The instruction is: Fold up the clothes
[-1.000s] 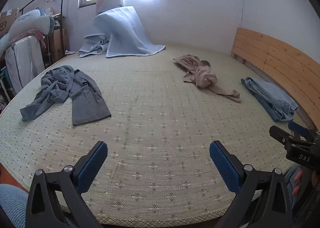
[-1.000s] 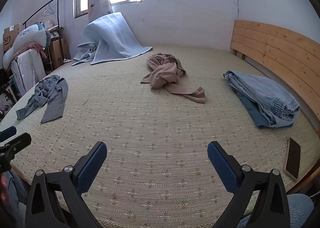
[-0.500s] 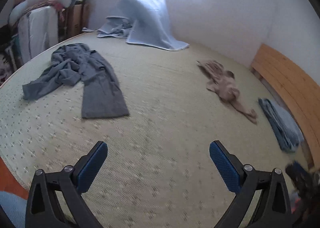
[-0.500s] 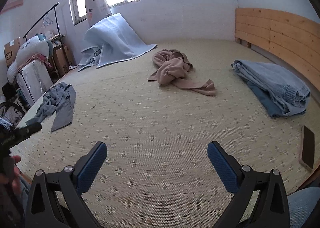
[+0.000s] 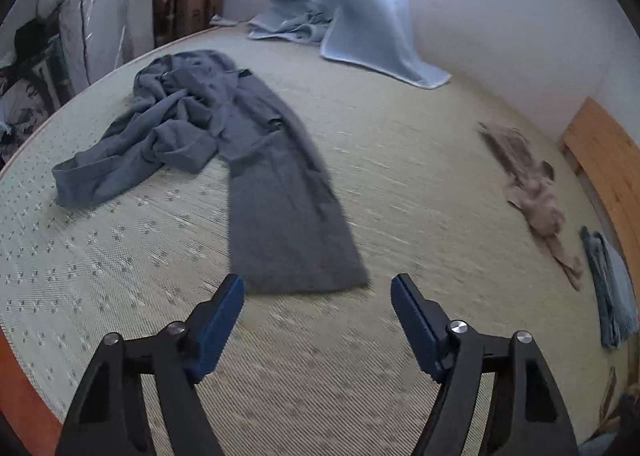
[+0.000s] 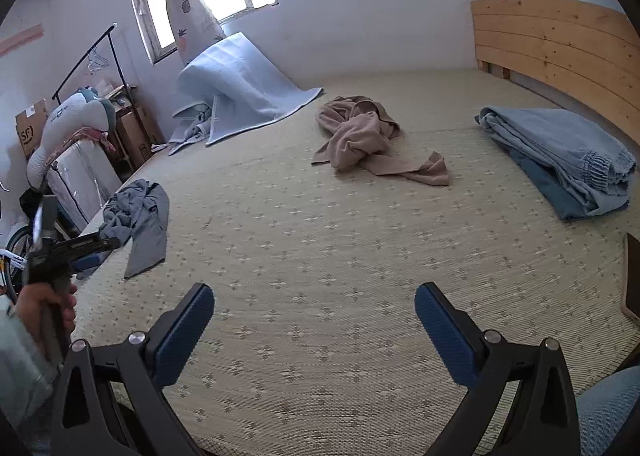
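Three garments: lie spread over the woven mat (image 6: 320,256) of the bed, well apart from one another.
Grey trousers (image 5: 256,176): near the mat's left edge, one leg flat and straight, the other crumpled — the straight leg's hem lies just ahead of the left gripper (image 5: 318,304).
Left gripper: jaws apart but just been narrowing, nothing between the pads, above bare mat.
Right gripper (image 6: 314,320): jaws wide apart, empty, over bare mat.
Tan garment (image 6: 368,136): bunched mid-mat.
Blue jeans (image 6: 560,152): folded by the wooden headboard (image 6: 560,44).
Light blue blanket (image 6: 244,88): heaped under the window.
Left hand (image 6: 48,304): grips its tool's handle — seen at the right view's left edge.
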`<state>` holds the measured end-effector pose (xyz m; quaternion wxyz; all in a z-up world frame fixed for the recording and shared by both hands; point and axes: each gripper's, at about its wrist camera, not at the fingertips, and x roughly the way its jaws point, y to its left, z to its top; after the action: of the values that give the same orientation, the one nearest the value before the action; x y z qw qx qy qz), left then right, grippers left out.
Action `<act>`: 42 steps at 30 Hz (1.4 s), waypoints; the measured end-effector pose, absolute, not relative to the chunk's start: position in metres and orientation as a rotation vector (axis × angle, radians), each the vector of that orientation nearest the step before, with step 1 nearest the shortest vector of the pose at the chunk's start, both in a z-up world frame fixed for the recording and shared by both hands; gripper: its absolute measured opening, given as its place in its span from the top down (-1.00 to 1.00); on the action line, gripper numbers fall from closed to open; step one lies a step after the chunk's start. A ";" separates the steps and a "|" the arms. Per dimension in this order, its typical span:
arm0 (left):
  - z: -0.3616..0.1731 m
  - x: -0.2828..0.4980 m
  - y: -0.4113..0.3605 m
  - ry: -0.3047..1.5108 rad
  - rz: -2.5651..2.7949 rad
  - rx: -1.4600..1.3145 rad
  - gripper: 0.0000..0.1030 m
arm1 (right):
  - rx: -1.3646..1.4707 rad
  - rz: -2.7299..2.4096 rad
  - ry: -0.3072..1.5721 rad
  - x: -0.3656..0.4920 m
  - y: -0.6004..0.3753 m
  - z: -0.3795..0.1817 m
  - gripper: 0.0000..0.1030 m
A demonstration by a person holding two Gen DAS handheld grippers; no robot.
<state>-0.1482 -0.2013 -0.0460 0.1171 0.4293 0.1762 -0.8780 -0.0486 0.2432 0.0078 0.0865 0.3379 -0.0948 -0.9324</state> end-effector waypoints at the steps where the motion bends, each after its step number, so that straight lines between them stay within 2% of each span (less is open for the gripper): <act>1: -0.049 -0.150 -0.208 0.536 -2.560 1.257 -0.49 | 1.005 -2.776 -0.281 -0.049 0.242 0.008 -0.99; 5: -0.065 -0.157 -0.228 0.617 -2.523 1.294 -0.45 | 1.009 -2.760 -0.294 -0.051 0.240 0.008 -0.99; 8: -0.080 -0.162 -0.234 0.653 -2.489 1.347 -0.27 | 1.022 -2.752 -0.313 -0.057 0.241 0.007 -0.99; 12: -0.098 -0.171 -0.238 0.658 -2.449 1.412 -0.14 | 1.044 -2.762 -0.328 -0.070 0.245 0.006 -0.99; 18: -0.111 -0.186 -0.242 0.654 -2.422 1.435 -0.12 | 1.071 -2.768 -0.379 -0.082 0.252 0.002 -1.00; 24: -0.114 -0.192 -0.236 0.568 -2.412 1.439 -0.10 | 1.086 -2.769 -0.417 -0.084 0.258 0.000 -0.99; 25: -0.114 -0.192 -0.234 0.552 -2.407 1.439 -0.06 | 1.088 -2.768 -0.422 -0.084 0.258 0.000 -0.99; 27: -0.115 -0.192 -0.233 0.512 -2.384 1.439 0.26 | 1.092 -2.765 -0.427 -0.084 0.257 -0.001 -0.99; 31: -0.116 -0.189 -0.234 0.488 -2.362 1.435 0.57 | 1.091 -2.765 -0.431 -0.082 0.257 0.000 -0.99; 33: -0.117 -0.188 -0.234 0.490 -2.362 1.438 0.86 | 1.091 -2.766 -0.434 -0.081 0.257 0.000 -0.99; 42: -0.121 -0.178 -0.214 0.551 -2.442 1.481 0.99 | 1.077 -2.771 -0.447 -0.079 0.258 0.004 -1.00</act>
<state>-0.1780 -0.2140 -0.1205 0.1163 0.5058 0.1883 -0.8338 -0.0795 0.2583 0.0039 0.0678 0.3575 -0.1483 -0.9196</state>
